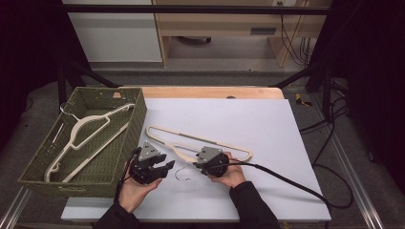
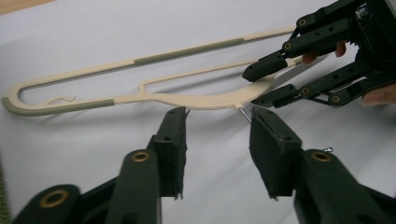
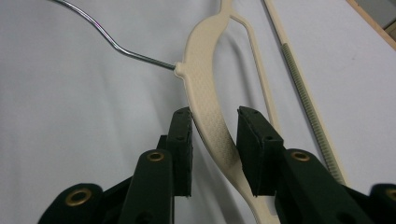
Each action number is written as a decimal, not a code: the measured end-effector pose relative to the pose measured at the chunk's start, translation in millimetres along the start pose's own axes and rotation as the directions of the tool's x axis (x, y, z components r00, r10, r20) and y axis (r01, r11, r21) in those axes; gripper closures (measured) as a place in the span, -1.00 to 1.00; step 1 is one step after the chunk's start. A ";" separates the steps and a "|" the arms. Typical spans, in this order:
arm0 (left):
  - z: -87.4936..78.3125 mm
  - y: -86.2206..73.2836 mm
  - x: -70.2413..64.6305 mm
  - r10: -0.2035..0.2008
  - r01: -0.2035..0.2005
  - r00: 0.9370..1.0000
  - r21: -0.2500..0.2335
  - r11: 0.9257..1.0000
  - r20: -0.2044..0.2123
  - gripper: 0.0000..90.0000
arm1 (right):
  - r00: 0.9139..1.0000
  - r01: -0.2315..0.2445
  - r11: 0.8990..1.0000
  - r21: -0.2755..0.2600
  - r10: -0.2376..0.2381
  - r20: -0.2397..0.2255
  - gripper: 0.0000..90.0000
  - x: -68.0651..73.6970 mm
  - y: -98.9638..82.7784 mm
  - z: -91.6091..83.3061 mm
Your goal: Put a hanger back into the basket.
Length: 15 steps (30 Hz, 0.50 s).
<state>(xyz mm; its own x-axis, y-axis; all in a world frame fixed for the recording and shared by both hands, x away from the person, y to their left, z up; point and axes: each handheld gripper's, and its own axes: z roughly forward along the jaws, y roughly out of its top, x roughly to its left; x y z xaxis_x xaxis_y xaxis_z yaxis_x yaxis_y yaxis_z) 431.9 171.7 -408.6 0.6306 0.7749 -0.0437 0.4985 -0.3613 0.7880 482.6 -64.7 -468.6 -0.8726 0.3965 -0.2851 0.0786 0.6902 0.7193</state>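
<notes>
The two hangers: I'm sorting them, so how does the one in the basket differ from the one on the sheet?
The hanger in the basket lies slanted inside the green woven basket; the hanger on the sheet lies flat on the pale sheet. The first lies untouched; the second has the right gripper astride its arm. Both are cream with metal hooks.

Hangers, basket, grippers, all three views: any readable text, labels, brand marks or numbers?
None readable.
Hanger on the sheet: no print, only ribbed grip strips.
Hanger in the basket: none.
Basket: a small tan tag, too small to read.
Gripper fingers: no markings.
</notes>
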 end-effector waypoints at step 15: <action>63.2 3.5 -24.7 0.010 -0.017 0.999 0.149 0.989 0.046 0.61 | 1.000 0.002 1.000 -0.001 -0.002 0.002 0.50 -0.3 -0.3 -0.1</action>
<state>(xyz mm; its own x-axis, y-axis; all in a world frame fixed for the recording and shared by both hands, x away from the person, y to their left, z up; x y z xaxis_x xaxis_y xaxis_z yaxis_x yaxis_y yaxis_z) 455.7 118.5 -443.5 0.6622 0.7466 -0.0639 0.5708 -0.4473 0.6886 482.8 -65.1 -468.7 -0.8720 0.3959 -0.2880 0.0759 0.6905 0.7193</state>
